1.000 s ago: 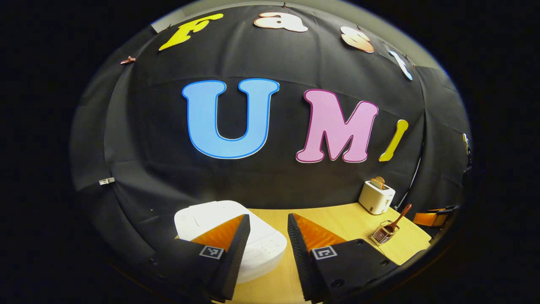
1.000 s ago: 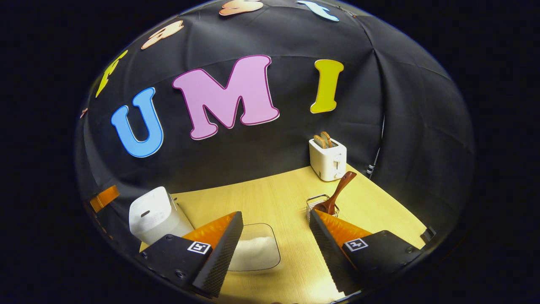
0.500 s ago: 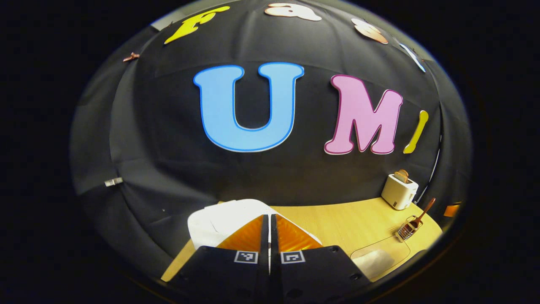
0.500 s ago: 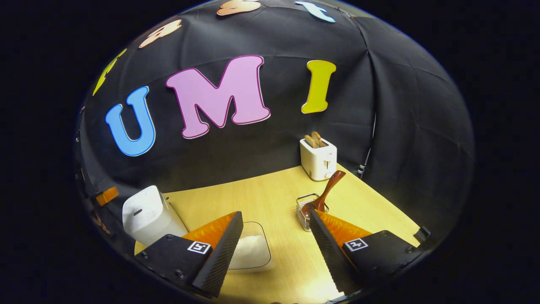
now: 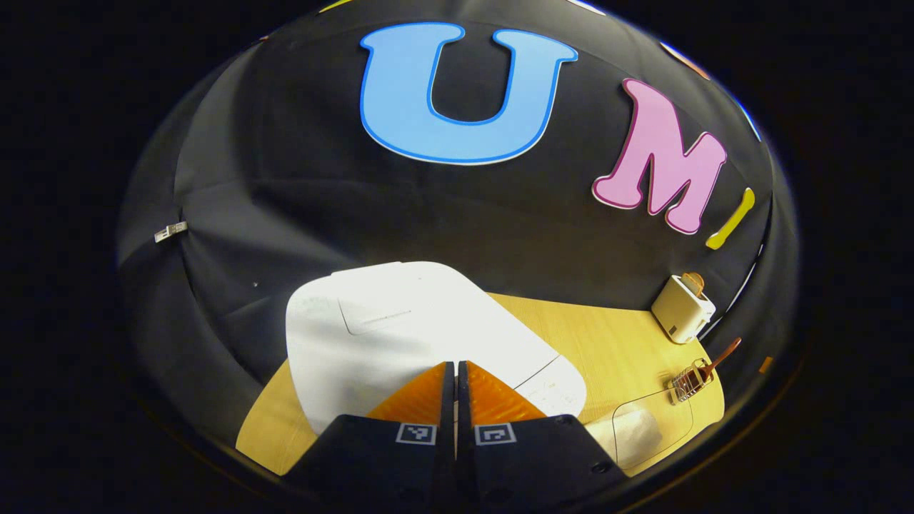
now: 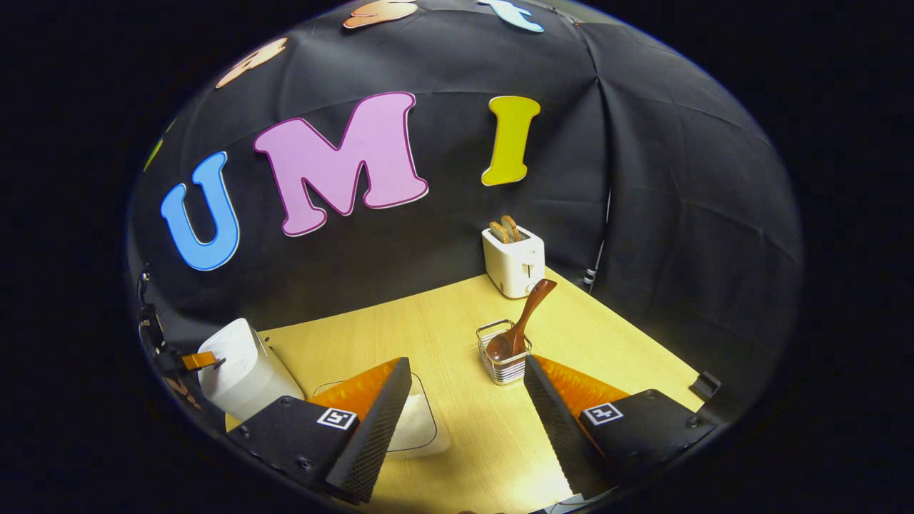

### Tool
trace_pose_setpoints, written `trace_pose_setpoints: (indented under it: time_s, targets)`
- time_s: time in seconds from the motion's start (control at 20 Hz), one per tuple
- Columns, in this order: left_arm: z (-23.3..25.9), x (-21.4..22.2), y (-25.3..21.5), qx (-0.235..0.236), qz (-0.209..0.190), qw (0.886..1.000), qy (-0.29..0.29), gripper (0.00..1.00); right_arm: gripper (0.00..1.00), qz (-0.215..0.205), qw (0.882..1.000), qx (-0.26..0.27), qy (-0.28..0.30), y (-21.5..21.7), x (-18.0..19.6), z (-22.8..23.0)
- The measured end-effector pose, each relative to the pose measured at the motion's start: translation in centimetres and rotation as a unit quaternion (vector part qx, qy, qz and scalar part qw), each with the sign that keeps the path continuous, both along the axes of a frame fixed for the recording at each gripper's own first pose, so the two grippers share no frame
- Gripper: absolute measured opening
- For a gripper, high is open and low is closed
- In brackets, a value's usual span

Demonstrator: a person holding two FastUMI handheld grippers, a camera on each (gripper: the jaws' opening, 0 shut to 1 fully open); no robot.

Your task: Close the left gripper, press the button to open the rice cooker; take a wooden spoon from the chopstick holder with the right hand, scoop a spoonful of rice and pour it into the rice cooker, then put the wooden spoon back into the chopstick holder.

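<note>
Unreadable marks, perhaps, on rice cooker (image 5: 400, 335)

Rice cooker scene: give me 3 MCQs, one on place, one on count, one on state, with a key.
1. Where is the wooden spoon?
A. In the wire chopstick holder
B. Lying on the table
C. Inside the rice cooker

2. How many slices stick up from the toaster?
A. None
B. Two
C. Four

3. How do the left gripper and the rice cooker lid stand?
A. Fingers apart, lid up
B. Fingers together, lid down
C. Fingers together, lid up

Key: 1 A, the spoon's bowl sits in the holder with its handle leaning out. 2 B, two brown tops show. 3 B, the fingers meet above the flat lid.
</note>
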State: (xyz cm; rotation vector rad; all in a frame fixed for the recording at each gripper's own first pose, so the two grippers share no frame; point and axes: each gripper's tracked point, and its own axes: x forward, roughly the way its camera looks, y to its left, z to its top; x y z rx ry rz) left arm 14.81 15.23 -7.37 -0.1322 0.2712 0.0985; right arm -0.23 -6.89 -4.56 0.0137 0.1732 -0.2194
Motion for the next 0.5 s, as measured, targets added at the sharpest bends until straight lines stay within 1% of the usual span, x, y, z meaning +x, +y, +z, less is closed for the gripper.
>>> trace_pose_setpoints:
  time_s: [0.05, 0.25, 0.4, 0.5]
  targets:
    - [-0.1, 0.1, -0.1, -0.001, 0.000, 1.000, 0.001, 0.05, 0.99, 0.000, 1.000, 0.001, 0.001, 0.0, 0.0, -0.1]
    - [-0.5, 0.3, 0.0, -0.001, 0.004, 1.000, 0.010, 0.06, 0.99, 0.009, 1.000, -0.003, 0.005, 0.2, 0.1, -0.2]
    - [-0.9, 0.3, -0.1, 0.013, 0.007, 1.000, 0.016, 0.06, 0.98, 0.013, 1.000, -0.001, 0.009, 0.3, 0.3, -0.5]
    - [-1.5, 0.4, -0.1, 0.023, 0.010, 0.999, 0.034, 0.06, 0.98, 0.013, 1.000, 0.007, 0.013, 0.3, 0.4, -0.8]
